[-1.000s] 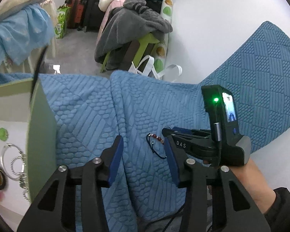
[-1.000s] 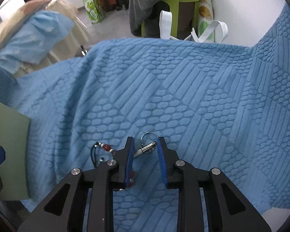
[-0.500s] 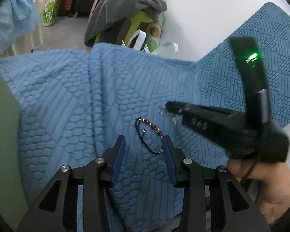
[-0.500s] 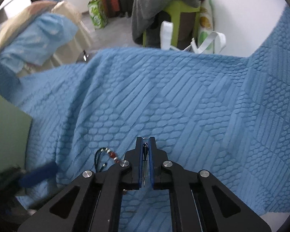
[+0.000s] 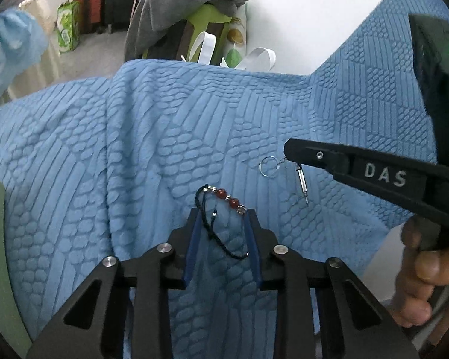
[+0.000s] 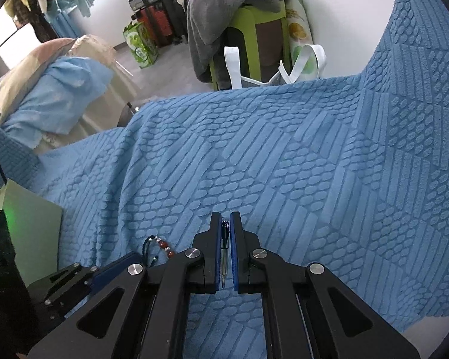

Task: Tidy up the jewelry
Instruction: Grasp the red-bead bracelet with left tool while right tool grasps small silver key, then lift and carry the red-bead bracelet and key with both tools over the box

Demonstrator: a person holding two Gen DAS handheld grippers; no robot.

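**Ana:** Right gripper [image 6: 225, 224] is clamped tight on the small silver keyring with its slim metal pendant [image 5: 301, 181], and from the left wrist view the ring and pendant dangle free below the tip, clear of the textured blue quilted cover [image 5: 194, 137].

**Ben:** Confirmed from its own camera: the pendant's thin shaft runs straight down the slot between the blue pads [image 6: 235, 257], pinched at its dark top end.

**Ana:** Now the left gripper [image 5: 223, 220]. Its jaws have just been closing, yet they stand partly apart, straddling the black cord bracelet with red and silver beads [image 5: 224, 209].

**Ben:** The bracelet lies flat on the cover. The bead row sits right at the fingertips, the cord loop trails back between the pads. I cannot tell whether the right pad touches the last bead; nothing is gripped.

**Ana:** A bare hand [image 5: 419, 272] wraps the right gripper's handle at the far right.

**Ben:** And a pale green box wall [image 6: 30, 227] shows at the left edge, near the bracelet.
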